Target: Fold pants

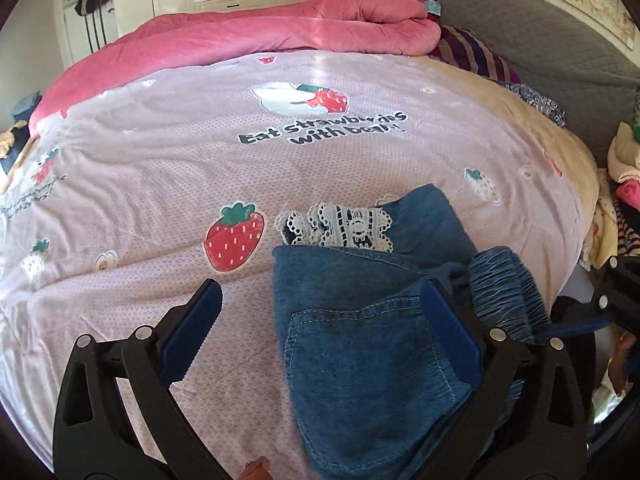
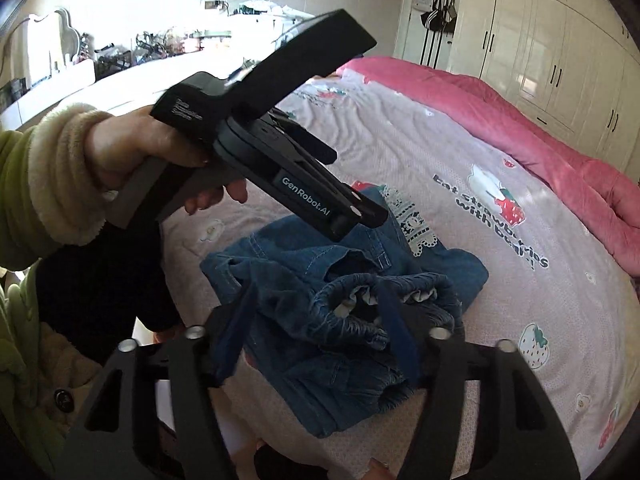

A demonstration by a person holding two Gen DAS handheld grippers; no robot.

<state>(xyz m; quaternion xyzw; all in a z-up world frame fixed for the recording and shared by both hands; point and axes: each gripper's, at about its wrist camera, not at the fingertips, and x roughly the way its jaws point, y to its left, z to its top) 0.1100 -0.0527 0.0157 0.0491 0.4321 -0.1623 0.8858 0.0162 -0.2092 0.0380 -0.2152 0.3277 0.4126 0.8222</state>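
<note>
**Left-wrist view: denim pants bunched on the strawberry sheet, both grippers spread**

Left-wrist fisheye looks across a bed covered by a pale pink sheet (image 1: 168, 168) printed with strawberries and the words "Eat strawberries with bear". The blue denim pants (image 1: 360, 340) lie on it toward 5 o'clock in the frame, partly folded, with a back pocket facing up and a strip of white lace trim (image 1: 340, 228) showing at their far edge. The gathered elastic waistband (image 1: 508, 288) sits at 3 o'clock of the pocket. The left gripper (image 1: 320, 320) has its jaws wide apart: the right-hand blue pad (image 1: 448, 328) lies over the denim, while the other pad is above bare sheet, clear of the cloth. A rolled pink quilt (image 1: 280, 28) runs along the far side of the bed at 12 o'clock, with a grey headboard (image 1: 520, 20) at 2 o'clock.

From the right-wrist camera, the right gripper (image 2: 316, 320) is also spread, its two blue pads flanking the crumpled waistband opening (image 2: 380, 300); whether either pad touches the fabric cannot be told. The pants (image 2: 304, 272) sit centre-frame on the sheet (image 2: 520, 280). At 10 o'clock the left hand (image 2: 132, 152), in a fleecy cuff, holds the left gripper's body above the pants, its tip over the lace. White wardrobes (image 2: 540, 40) stand at 2 o'clock.
</note>
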